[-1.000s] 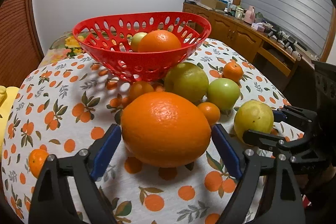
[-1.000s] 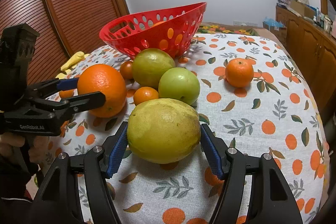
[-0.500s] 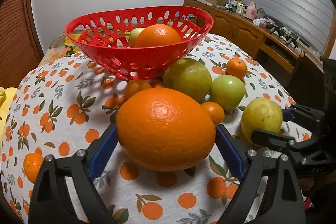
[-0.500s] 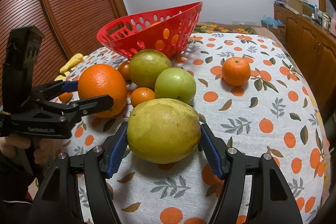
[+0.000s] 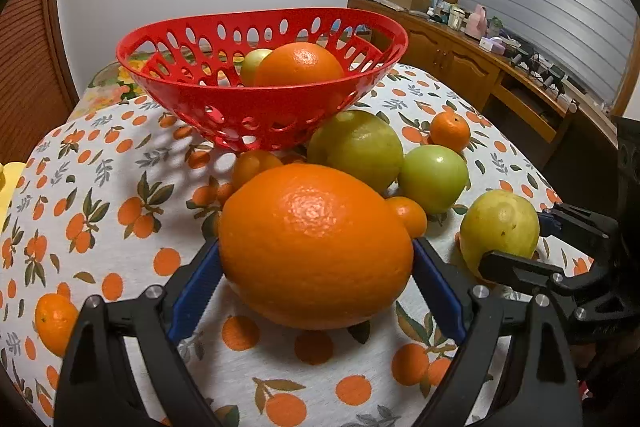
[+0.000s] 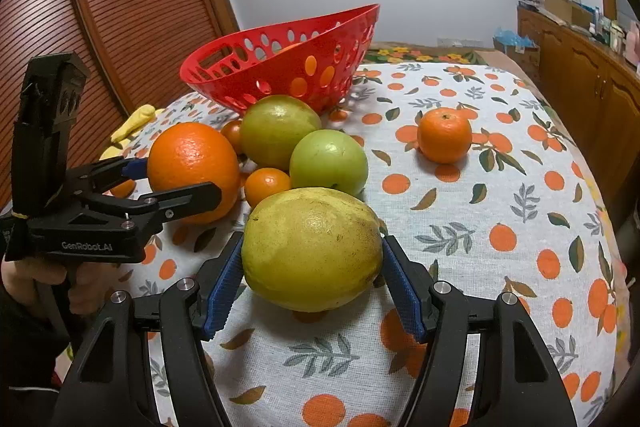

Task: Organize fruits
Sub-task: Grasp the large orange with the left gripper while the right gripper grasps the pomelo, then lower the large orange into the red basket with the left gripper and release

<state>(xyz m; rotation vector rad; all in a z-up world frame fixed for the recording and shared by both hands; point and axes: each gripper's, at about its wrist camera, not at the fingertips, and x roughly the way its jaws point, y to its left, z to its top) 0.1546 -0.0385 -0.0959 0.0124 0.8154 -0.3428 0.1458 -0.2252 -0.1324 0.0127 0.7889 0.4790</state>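
A big orange (image 5: 316, 247) rests on the orange-print tablecloth (image 5: 100, 187) between the blue pads of my left gripper (image 5: 316, 247). The jaws stand wide and lie close along its sides, and I see no squeeze. Seen from the right wrist, that gripper (image 6: 182, 179) straddles the same orange (image 6: 192, 163). My right gripper (image 6: 312, 239) is shut on a yellow-green citrus (image 6: 312, 251), which sits on the cloth. A red perforated basket (image 5: 260, 107) behind holds an orange (image 5: 300, 63) and a green fruit (image 5: 252, 65).
Between me and the basket lie a large green citrus (image 5: 356, 147), a green apple (image 5: 434, 177) and small tangerines (image 5: 450, 131). Another tangerine (image 5: 54, 321) sits near the left table edge. A wooden sideboard (image 5: 500, 75) runs along the right wall. A hand (image 6: 36, 279) holds the left gripper.
My left gripper has moved forward, so the big orange now sits deeper between its pads and the side gaps are gone. The right gripper and its fruit have stayed put.
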